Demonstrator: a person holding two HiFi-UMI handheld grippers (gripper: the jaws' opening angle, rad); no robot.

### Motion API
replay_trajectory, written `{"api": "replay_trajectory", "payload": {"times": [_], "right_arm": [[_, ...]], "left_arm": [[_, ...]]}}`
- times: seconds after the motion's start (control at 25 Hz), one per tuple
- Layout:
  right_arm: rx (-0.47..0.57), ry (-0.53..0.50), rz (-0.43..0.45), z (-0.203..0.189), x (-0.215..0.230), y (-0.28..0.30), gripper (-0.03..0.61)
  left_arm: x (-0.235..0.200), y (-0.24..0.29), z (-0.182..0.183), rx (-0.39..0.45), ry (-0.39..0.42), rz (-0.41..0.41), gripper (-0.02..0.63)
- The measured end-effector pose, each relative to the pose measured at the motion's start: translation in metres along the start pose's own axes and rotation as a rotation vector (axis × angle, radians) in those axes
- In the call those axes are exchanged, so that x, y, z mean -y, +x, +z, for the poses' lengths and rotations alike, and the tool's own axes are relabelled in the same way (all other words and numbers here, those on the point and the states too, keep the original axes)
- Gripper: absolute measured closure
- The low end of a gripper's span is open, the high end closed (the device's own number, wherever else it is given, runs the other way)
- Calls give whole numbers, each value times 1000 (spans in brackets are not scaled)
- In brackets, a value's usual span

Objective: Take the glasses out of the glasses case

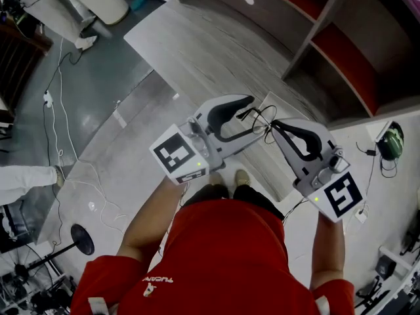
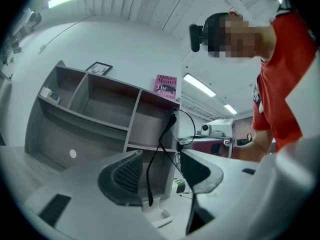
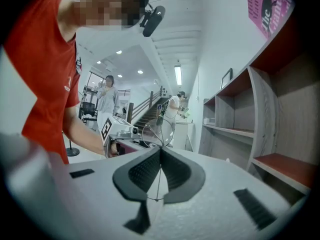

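I hold thin wire-framed glasses in the air between the two grippers, above the floor in front of me. My right gripper is shut on the frame; its pads meet on a thin wire just below one round lens. My left gripper stands open. A black temple arm hangs down between its pads without being pressed. In the right gripper view the left gripper shows just beyond the lens. No glasses case shows in any view.
A grey wood table stands ahead, and a grey shelf unit with red boards to its right. A pink book and a picture frame sit on the shelf top. Cables, a round stand base and green headphones lie on the floor.
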State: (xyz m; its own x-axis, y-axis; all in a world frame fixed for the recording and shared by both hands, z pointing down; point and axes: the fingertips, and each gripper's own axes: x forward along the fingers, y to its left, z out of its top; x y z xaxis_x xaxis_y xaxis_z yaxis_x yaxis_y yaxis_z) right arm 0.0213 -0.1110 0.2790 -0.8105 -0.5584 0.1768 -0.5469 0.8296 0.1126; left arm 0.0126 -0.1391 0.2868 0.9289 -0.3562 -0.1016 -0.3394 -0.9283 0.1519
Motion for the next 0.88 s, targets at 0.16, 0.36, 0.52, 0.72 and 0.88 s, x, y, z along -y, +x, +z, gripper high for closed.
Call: {"api": "replay_trajectory", "payload": {"times": [0.16, 0.36, 0.52, 0.72, 0.88], "right_arm": [[14, 8, 17, 0, 0, 0, 566], [19, -3, 36, -1, -4, -2, 566], [17, -12, 47, -1, -8, 2, 566], [-1, -30, 53, -5, -11, 5, 566], [-5, -52, 43, -7, -13, 7, 565]], "left_arm": [[0, 1, 0, 5, -26, -2, 400], [4, 1, 1, 15, -52, -1, 456], [6, 1, 1, 18, -53, 4, 477], [7, 0, -1, 13, -42, 20, 543], [8, -1, -4, 10, -38, 35, 560]]}}
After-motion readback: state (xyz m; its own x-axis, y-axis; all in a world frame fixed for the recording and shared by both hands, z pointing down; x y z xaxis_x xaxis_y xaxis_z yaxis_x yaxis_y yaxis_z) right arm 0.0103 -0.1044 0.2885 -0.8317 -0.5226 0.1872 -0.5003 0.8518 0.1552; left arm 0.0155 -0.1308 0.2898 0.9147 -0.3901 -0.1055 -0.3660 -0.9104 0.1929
